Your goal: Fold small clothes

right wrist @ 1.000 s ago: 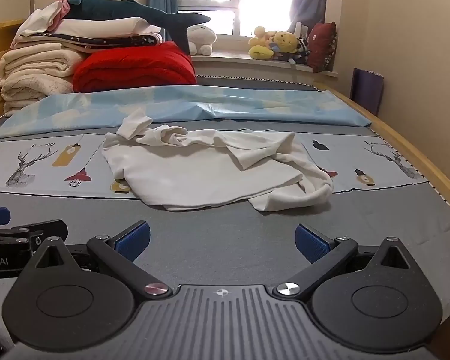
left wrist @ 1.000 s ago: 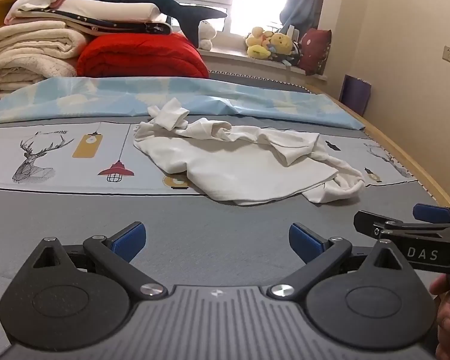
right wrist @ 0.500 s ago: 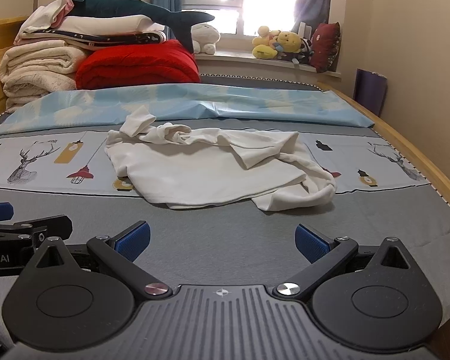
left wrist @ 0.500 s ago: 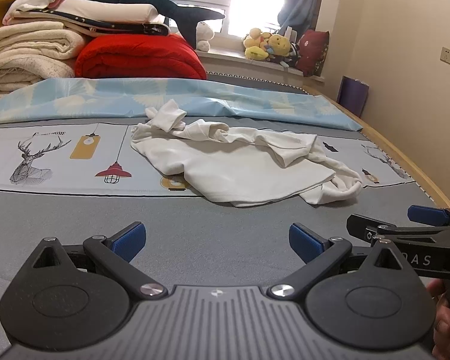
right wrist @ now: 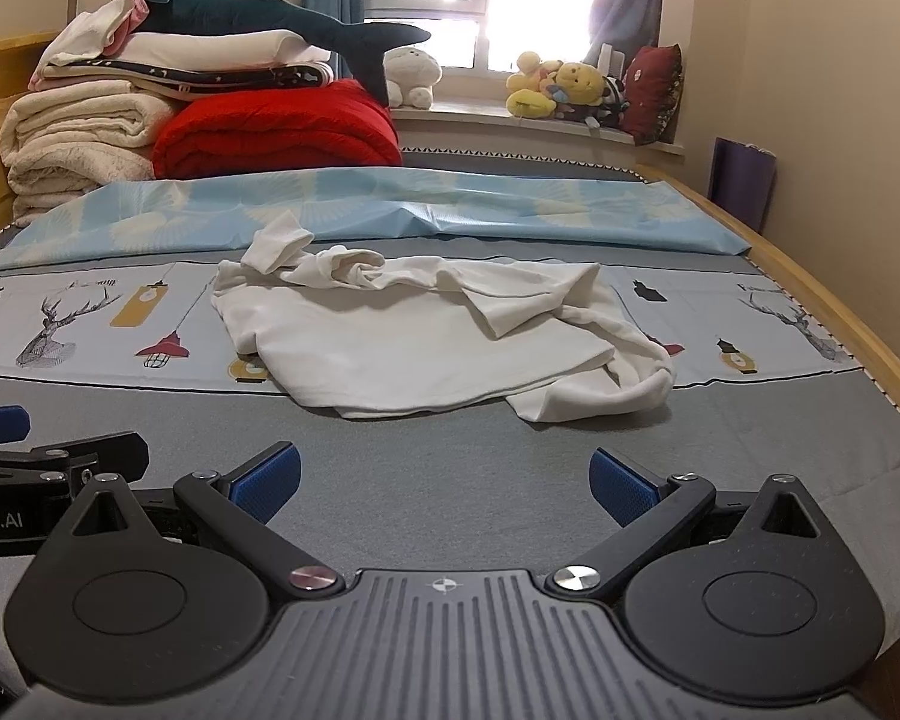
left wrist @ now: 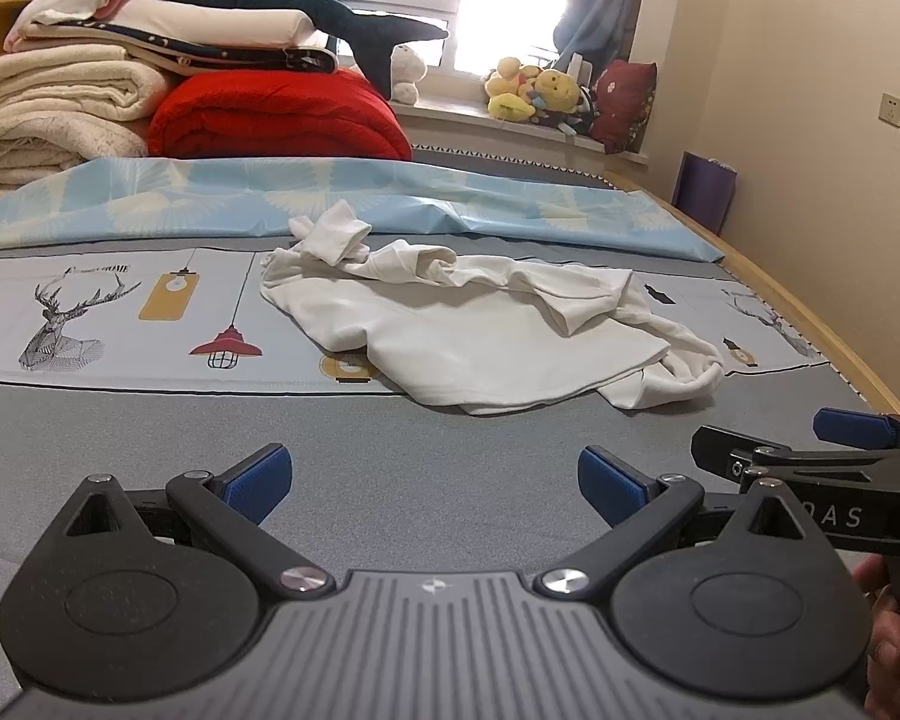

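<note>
A crumpled white garment (left wrist: 480, 324) (right wrist: 426, 336) lies in a loose heap on the bed, across the printed band of the sheet. My left gripper (left wrist: 432, 483) hovers over the grey strip in front of it, open and holding nothing. My right gripper (right wrist: 444, 480) is likewise open and empty, a short way before the garment's near hem. Each gripper shows at the edge of the other's view: the right one at the right of the left wrist view (left wrist: 810, 450), the left one at the left of the right wrist view (right wrist: 30, 450).
Folded cream blankets (right wrist: 84, 138), a red quilt (right wrist: 276, 132) and a plush shark (right wrist: 282, 18) are stacked at the head of the bed. Soft toys (right wrist: 558, 90) sit on the windowsill. A wooden bed rail (right wrist: 840, 312) runs along the right, by the wall.
Both grippers have crept slightly forward toward the garment, which now looks a little larger. Both stay open. The garment has not moved.
</note>
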Motion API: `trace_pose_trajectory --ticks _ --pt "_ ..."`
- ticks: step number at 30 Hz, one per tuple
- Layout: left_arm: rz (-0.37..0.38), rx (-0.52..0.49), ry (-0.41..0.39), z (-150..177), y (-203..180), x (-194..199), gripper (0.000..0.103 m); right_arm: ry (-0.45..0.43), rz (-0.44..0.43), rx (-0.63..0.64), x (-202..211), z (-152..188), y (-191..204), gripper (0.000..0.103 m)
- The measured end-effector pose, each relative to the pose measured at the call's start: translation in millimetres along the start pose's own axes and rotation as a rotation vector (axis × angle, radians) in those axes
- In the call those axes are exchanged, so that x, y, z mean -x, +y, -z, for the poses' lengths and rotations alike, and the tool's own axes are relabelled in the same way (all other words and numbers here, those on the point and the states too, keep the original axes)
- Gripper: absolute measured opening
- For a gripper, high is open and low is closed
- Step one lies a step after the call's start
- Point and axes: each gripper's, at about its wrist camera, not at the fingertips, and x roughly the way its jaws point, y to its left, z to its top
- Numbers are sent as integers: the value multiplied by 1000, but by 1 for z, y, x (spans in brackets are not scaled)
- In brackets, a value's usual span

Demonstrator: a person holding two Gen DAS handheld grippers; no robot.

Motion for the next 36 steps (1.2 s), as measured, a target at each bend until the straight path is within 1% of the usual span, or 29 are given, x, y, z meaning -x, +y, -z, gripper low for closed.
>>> trace_pose_trajectory --ticks 3,5,8,10,13,15,16,17,18,19,20,21,22,23,25,27,29,34,36 --pt "1 -11 -18 1 -1 2 102 -9 1 1 1 -1 1 99" --pt "-2 -27 -32 1 -2 3 102 -27 -9 -10 4 -3 -1 94" --pt "-4 -47 -45 1 -4 4 96 -54 -40 -37 9 -16 -11 93" --pt "-5 -50 -26 0 -4 1 85 -94 -36 -31 9 -31 -17 93" --pt "-15 -33 7 -1 0 -5 79 -122 -49 -14 -2 -47 -28 92" --pt "-38 -36 17 0 2 -9 76 -145 -57 -20 -13 -50 -36 84" --pt "-42 -31 28 0 3 -11 73 -152 -51 -25 -19 -48 -39 80" --pt "-49 -38 27 -1 3 -13 71 -147 -38 -37 -25 -43 -43 79" --pt "-51 -41 42 -1 4 -16 66 -120 -27 -49 -31 -39 -46 76" --pt "-50 -42 56 -2 5 -19 62 -80 -26 -68 -37 -38 -49 70" --pt "-35 -22 61 -2 7 -23 59 -78 -35 -90 -37 -38 -51 68" --pt "-31 -16 64 -4 8 -28 52 -95 -37 -106 -37 -40 -54 68" --pt "-30 -20 77 -7 10 -35 45 -106 -29 -107 -38 -41 -54 69" --pt "-22 -10 72 -10 11 -43 44 -102 -22 -104 -42 -42 -55 69" --pt "-35 -16 80 -19 14 -64 40 -65 -34 -128 -52 -45 -60 69" --pt "-41 -22 99 -27 17 -90 40 -30 -55 -173 -60 -48 -67 69" --pt "-41 -21 119 -35 21 -120 40 -7 -59 -186 -66 -50 -72 69" --pt "-14 29 151 -47 32 -187 41 22 -58 -158 -74 -51 -77 69" --pt "-19 77 159 -51 37 -212 44 29 -57 -129 -75 -51 -78 69"
